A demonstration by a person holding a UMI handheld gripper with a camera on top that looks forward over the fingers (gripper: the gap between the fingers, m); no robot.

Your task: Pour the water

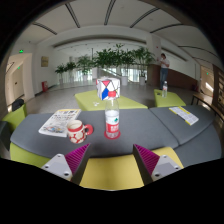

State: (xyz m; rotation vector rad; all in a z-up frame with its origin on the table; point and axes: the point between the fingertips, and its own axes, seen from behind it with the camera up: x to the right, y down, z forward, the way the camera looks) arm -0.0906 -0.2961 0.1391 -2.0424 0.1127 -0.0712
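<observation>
A red and white can-shaped bottle [112, 123] stands upright on the dark grey table [150, 125], just beyond my fingers. To its left sits a red mug [77, 131] with a pale inside and a handle on its right side. My gripper [112, 160] is open, with its magenta pads [74, 157] spread wide and nothing between them. Both fingers hang above a yellow chair seat [112, 172] at the table's near edge, short of the bottle and the mug.
A magazine [57, 120] lies on the table left of the mug, and papers [184, 115] lie at its right end. A red-white-blue box [107, 92] stands on a yellow-green table behind. Yellow chairs flank the table. A person [163, 68] stands far back by potted plants.
</observation>
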